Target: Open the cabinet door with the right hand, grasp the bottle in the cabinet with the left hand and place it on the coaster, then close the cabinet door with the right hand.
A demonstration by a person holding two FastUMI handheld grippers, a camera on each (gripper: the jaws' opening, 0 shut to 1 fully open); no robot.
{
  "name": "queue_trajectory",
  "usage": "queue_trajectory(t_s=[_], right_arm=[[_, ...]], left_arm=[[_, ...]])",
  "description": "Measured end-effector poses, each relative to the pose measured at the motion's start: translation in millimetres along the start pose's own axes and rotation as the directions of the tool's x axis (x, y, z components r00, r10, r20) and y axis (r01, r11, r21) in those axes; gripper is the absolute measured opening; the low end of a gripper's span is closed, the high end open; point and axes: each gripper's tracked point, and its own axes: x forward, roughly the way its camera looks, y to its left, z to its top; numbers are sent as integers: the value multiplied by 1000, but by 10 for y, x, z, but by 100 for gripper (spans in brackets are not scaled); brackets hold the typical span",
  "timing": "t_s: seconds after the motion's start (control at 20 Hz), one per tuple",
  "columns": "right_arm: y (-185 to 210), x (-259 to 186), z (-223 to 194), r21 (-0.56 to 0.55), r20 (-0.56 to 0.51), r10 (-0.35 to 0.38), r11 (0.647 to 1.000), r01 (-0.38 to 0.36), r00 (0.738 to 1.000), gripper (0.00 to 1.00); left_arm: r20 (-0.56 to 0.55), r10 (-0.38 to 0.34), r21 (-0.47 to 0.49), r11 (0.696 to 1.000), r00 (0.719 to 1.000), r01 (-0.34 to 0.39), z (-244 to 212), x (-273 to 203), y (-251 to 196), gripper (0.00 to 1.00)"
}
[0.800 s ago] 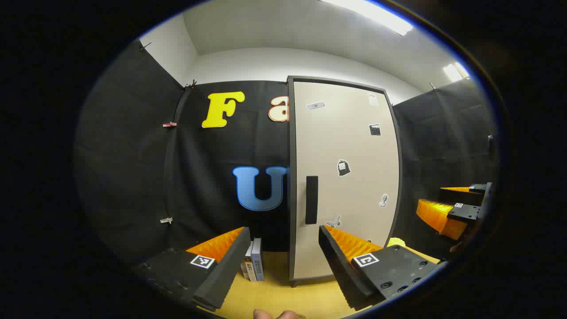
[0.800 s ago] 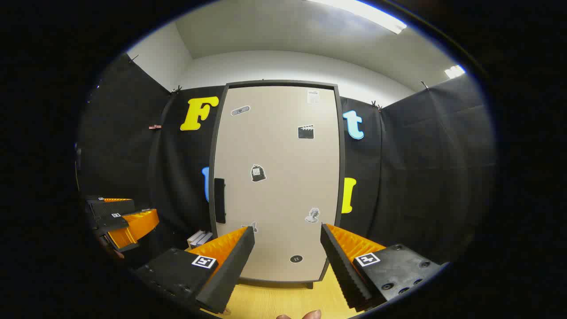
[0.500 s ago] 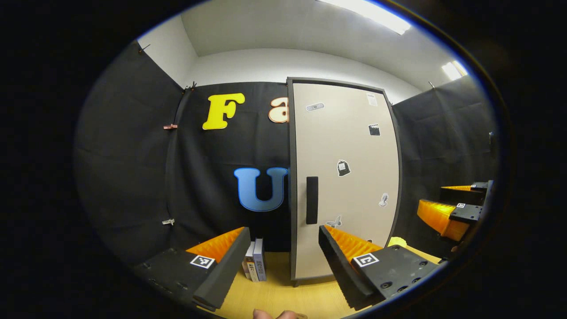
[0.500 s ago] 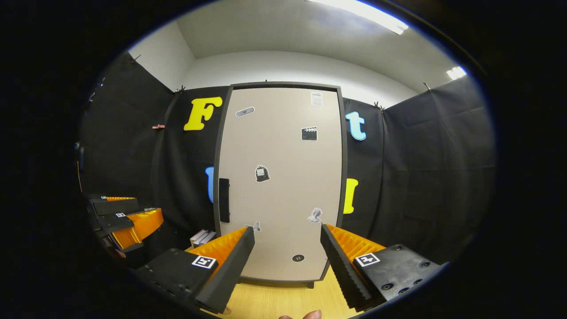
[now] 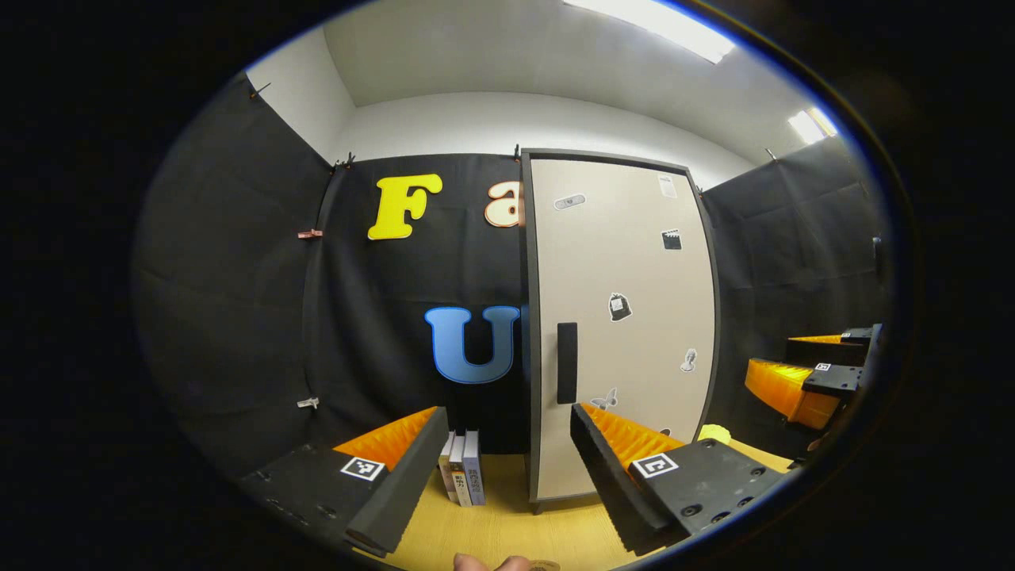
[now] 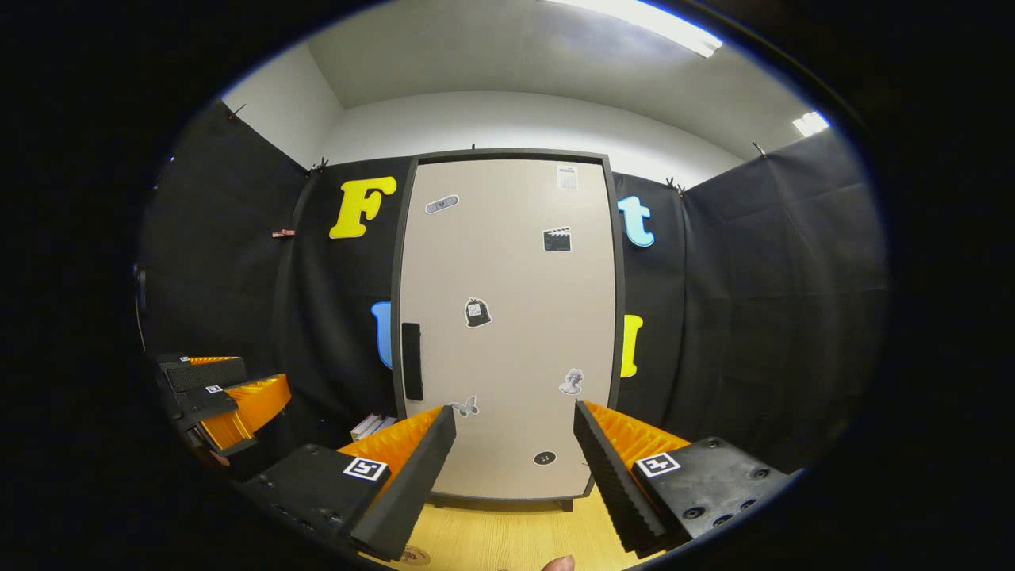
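Note:
The tall beige cabinet (image 6: 507,317) stands shut on the wooden table, straight ahead in the right gripper view. Its dark handle (image 6: 411,361) runs upright near the door's left edge. My right gripper (image 6: 515,468) is open, short of the door and touching nothing. In the left gripper view the cabinet (image 5: 626,317) sits right of centre, with the handle (image 5: 566,362) on its near edge. My left gripper (image 5: 507,468) is also open and empty. The shut door hides the bottle. A round coaster (image 6: 412,555) peeks in at the table's near edge.
Several upright books (image 5: 462,478) stand on the table left of the cabinet. A small yellow object (image 5: 714,434) lies to its right. The other gripper (image 5: 809,381) hangs far right in the left gripper view; in the right gripper view, the other gripper (image 6: 222,396) hangs far left.
The cabinet has drifted slightly right and down in both views as the grippers shifted a little. The door stays shut and both grippers stay open.

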Motion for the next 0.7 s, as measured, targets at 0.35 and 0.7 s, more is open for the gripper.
queue_trajectory(t_s=[0.35, 0.7], right_arm=[[186, -16, 20, 6, 3, 29, 1000, -29, 1000, 98], [659, 368, 29, 55, 3, 80, 995, -80, 997, 97]], left_arm=[[12, 9, 15, 1000, 1000, -10, 47, -48, 112, 97], [-1, 29, -8, 1000, 1000, -29, -39, -164, 335, 98]])
